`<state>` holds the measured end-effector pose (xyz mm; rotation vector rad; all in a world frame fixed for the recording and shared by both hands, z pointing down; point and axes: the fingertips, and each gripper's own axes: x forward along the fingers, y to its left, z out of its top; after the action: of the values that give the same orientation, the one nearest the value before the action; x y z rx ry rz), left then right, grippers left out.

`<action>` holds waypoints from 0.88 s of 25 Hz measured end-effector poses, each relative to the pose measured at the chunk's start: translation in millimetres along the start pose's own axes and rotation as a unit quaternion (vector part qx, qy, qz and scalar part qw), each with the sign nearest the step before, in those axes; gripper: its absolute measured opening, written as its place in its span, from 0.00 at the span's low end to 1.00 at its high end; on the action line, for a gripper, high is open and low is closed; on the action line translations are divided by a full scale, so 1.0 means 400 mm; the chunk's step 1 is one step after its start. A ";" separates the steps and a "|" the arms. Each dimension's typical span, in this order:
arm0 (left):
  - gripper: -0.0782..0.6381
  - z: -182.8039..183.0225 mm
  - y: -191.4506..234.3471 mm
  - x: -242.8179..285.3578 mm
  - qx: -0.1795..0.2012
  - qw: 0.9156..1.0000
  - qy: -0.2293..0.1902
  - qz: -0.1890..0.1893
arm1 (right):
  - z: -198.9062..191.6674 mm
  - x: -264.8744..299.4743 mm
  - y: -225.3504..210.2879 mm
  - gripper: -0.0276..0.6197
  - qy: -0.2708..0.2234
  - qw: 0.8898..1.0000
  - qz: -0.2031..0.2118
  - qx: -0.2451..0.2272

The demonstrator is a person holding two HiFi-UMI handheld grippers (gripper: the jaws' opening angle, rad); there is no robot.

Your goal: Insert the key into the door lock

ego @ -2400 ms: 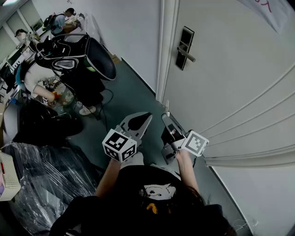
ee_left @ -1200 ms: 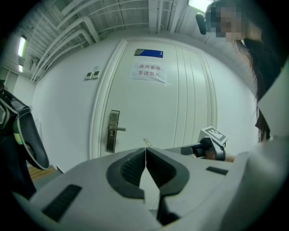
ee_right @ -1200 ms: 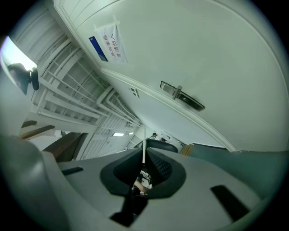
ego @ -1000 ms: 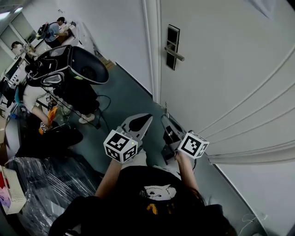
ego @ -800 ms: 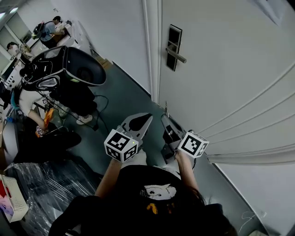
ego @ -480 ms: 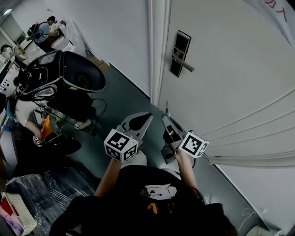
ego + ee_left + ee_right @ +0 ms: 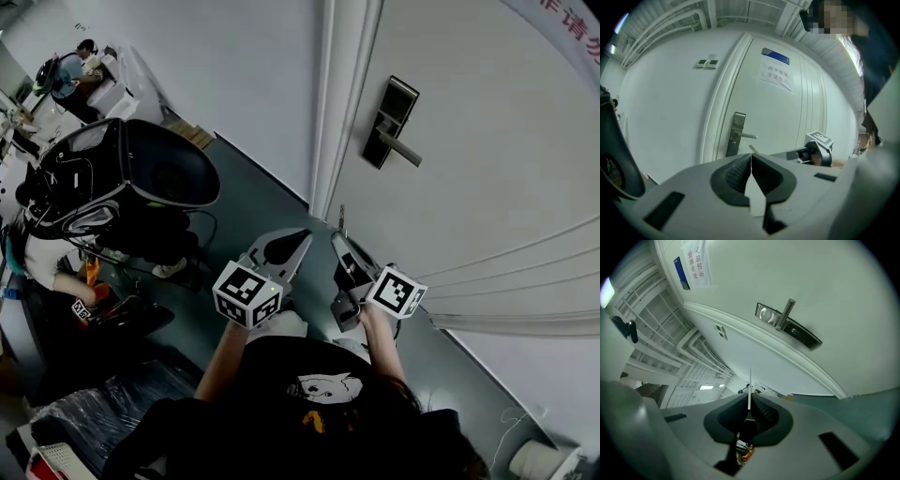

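The door lock (image 7: 391,122) is a dark upright plate with a silver lever handle (image 7: 406,151) on a white door (image 7: 487,187). It also shows in the left gripper view as the lock (image 7: 736,135), and in the right gripper view as the lock (image 7: 787,325). My right gripper (image 7: 341,242) is shut on a thin metal key (image 7: 749,391), whose blade sticks out past the jaws and points towards the door. The key (image 7: 340,222) is well short of the lock, lower and to the left of it. My left gripper (image 7: 298,240) is beside the right one, shut and holding nothing.
A white door frame (image 7: 339,112) runs left of the lock. A large black rounded device (image 7: 141,178) with cables stands on the grey-green floor at left. People sit at desks at the far left (image 7: 70,66). A pale roll (image 7: 534,461) lies at the lower right.
The head view has swung, so the door lock now sits further right and a little lower in the picture. Both grippers keep their places in front of the body, the key still held.
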<state>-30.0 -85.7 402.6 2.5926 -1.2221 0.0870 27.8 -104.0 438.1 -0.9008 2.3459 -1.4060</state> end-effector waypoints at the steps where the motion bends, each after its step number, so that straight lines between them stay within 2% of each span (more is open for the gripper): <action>1: 0.12 0.001 0.017 -0.004 0.000 1.000 0.001 -0.004 | -0.003 0.016 0.001 0.07 -0.003 1.000 -0.003 0.000; 7: 0.12 0.009 0.111 -0.018 0.000 0.999 0.004 -0.033 | -0.011 0.107 0.005 0.07 -0.024 0.999 -0.021 0.000; 13: 0.12 0.008 0.159 -0.003 -0.001 0.997 0.009 -0.071 | 0.021 0.154 0.002 0.07 -0.058 0.997 -0.042 -0.008; 22: 0.12 -0.009 0.138 0.089 -0.009 0.991 0.023 -0.130 | 0.075 0.133 -0.055 0.07 -0.093 0.993 -0.071 0.006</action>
<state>-49.1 -144.8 424.1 2.6925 -0.8555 0.0836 10.1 -165.8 447.1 -1.1637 2.1707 -1.3221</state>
